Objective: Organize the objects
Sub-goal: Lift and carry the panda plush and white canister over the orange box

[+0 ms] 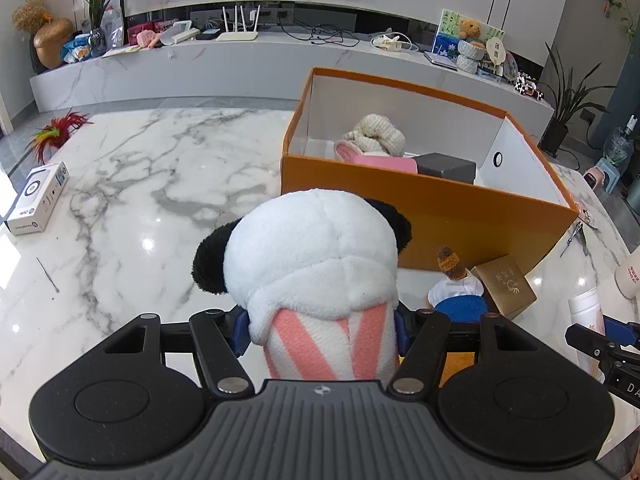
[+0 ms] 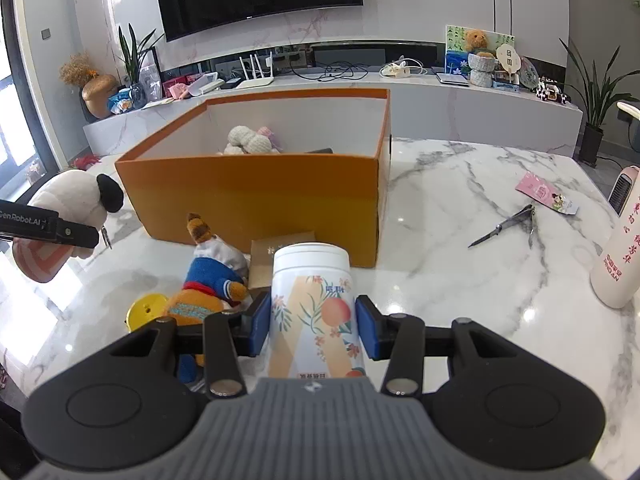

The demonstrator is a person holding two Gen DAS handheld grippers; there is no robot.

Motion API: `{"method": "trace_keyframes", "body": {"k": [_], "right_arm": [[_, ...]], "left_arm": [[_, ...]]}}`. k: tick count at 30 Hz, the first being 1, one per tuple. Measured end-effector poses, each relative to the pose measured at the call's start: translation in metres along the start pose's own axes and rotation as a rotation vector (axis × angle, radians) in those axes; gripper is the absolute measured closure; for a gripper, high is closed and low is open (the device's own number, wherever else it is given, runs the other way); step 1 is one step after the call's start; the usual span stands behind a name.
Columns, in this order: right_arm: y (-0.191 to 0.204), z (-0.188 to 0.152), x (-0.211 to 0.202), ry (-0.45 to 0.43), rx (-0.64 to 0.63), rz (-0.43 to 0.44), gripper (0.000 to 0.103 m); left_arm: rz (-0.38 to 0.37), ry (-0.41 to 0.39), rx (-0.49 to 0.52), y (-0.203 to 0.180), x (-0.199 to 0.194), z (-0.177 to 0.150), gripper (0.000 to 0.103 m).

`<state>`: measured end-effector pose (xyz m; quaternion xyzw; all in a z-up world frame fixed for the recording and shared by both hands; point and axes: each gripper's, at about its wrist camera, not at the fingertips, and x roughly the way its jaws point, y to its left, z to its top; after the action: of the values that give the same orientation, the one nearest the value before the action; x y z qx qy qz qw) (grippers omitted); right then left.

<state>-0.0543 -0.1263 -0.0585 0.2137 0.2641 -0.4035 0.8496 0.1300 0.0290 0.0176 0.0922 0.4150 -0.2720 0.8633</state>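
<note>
At nine o'clock of the orange box [image 2: 256,196]: left gripper [image 1: 322,332] half-spread, pads squeezing panda plush [image 1: 316,256] by its striped body, clear of the marble table [image 1: 132,184]. Judged light, soft, squashy; low body hold suited. At six o'clock of the box: right gripper [image 2: 312,326] clamped on peach-print bottle [image 2: 314,304]. Judged stiff, slick; mid-body hold seemed safest.
</note>
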Motion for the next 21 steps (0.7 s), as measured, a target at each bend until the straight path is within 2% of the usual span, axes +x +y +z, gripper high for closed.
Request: {"method": "trace_keyframes", "body": {"k": [12,16,21], "right_arm": [[0.005,0.014,-0.024,-0.068,0.033,0.045,0.056],[0.006,0.025,-0.034,-0.100,0.074,0.099,0.056],[0.013,0.044,-0.042,-0.139,0.066,0.120,0.056]], "left_arm": [[0.008,-0.063,-0.003,-0.002,-0.015,0.011,0.030],[0.018,-0.094,-0.011,-0.004,-0.019,0.018,0.030],[0.020,-0.116,-0.019,-0.007,-0.020,0.029,0.030]]}}
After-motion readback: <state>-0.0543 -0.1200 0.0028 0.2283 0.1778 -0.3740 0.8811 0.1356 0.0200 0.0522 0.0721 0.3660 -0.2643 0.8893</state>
